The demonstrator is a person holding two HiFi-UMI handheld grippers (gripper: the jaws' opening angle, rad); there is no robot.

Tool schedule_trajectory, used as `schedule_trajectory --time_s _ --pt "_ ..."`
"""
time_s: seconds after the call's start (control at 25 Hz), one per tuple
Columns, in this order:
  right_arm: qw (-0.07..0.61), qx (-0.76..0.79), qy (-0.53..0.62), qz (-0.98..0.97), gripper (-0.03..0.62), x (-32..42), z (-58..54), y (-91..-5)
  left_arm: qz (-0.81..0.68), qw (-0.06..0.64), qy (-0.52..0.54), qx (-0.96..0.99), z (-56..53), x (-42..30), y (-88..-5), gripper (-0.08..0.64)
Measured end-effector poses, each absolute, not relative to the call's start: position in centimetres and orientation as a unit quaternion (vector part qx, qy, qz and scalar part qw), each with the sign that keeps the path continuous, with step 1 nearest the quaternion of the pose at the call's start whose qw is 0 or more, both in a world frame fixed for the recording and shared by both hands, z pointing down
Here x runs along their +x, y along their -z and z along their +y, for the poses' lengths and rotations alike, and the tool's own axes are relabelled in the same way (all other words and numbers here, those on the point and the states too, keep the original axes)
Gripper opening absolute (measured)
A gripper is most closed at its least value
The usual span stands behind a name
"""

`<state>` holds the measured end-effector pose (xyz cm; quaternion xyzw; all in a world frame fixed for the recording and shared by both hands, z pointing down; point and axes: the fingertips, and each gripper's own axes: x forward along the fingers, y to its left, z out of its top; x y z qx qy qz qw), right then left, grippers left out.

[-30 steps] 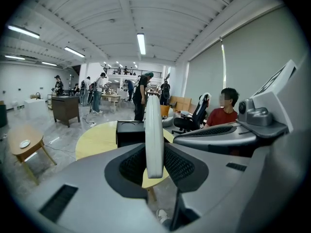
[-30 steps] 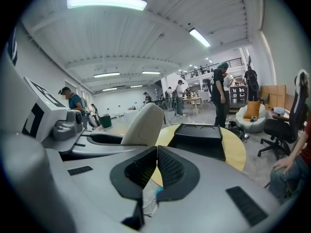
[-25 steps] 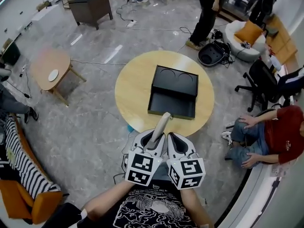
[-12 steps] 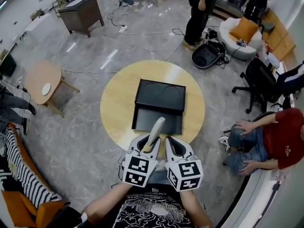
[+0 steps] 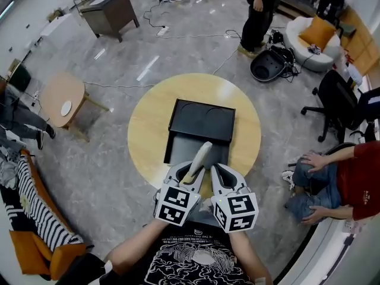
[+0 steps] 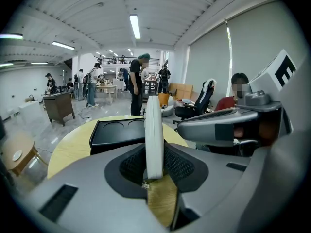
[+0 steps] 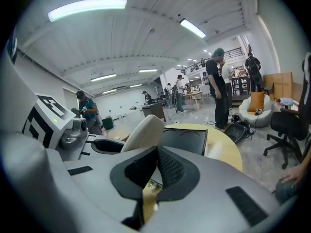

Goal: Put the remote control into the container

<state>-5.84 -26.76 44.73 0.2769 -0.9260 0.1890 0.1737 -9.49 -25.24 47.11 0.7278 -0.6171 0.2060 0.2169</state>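
Here, the left gripper (image 5: 189, 171) clamps one remote control (image 5: 200, 157), the right gripper (image 5: 219, 172) closed empty, near one black container (image 5: 202, 121).

The left grey-and-white handheld tool (image 5: 189, 174) is clamping its jaws on the lower end of a slim white remote control (image 5: 200, 158), which is pointing forward. The right grey-and-white tool (image 5: 222, 176) is sitting just beside it, jaws pressed together on nothing. Both bare forearms (image 5: 133, 249) are reaching forward, close together.
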Motion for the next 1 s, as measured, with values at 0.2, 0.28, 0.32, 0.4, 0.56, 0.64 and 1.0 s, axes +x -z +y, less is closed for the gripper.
schedule_trajectory --time_s 0.2,0.28,0.32,0.4,0.56,0.64,1.0 --pt "0.170 0.278 -0.196 -0.925 0.023 -5.7 -28.0 -44.9 -0.603 0.211 -0.232 0.734 -26.3 -9.5 -47.7 0.107" --pt "0.169 0.284 -0.197 -0.923 0.023 -6.0 -28.5 -45.0 -0.596 0.209 -0.240 0.738 -26.7 -9.9 -48.0 0.107" --pt "0.168 0.288 -0.199 -0.922 0.023 -6.1 -28.7 -45.0 -0.592 0.207 -0.244 0.740 -26.8 -10.2 -48.2 0.107" --pt "0.170 0.295 -0.203 -0.918 0.023 -6.5 -28.8 -45.3 -0.582 0.204 -0.252 0.746 -27.0 -10.8 -48.6 0.107" --pt "0.173 0.310 -0.207 -0.912 0.023 -7.6 -29.2 -45.9 -0.557 0.195 -0.271 0.761 -27.8 -12.1 -49.6 0.107" --pt "0.173 0.322 -0.210 -0.907 0.023 -8.2 -29.3 -46.2 -0.541 0.194 -0.278 0.770 -27.7 -12.8 -50.4 0.107" --pt "0.163 0.376 -0.217 -0.886 0.024 -10.8 -29.9 -47.1 -0.451 0.165 -0.356 0.802 -28.2 -16.1 -53.8 0.107"
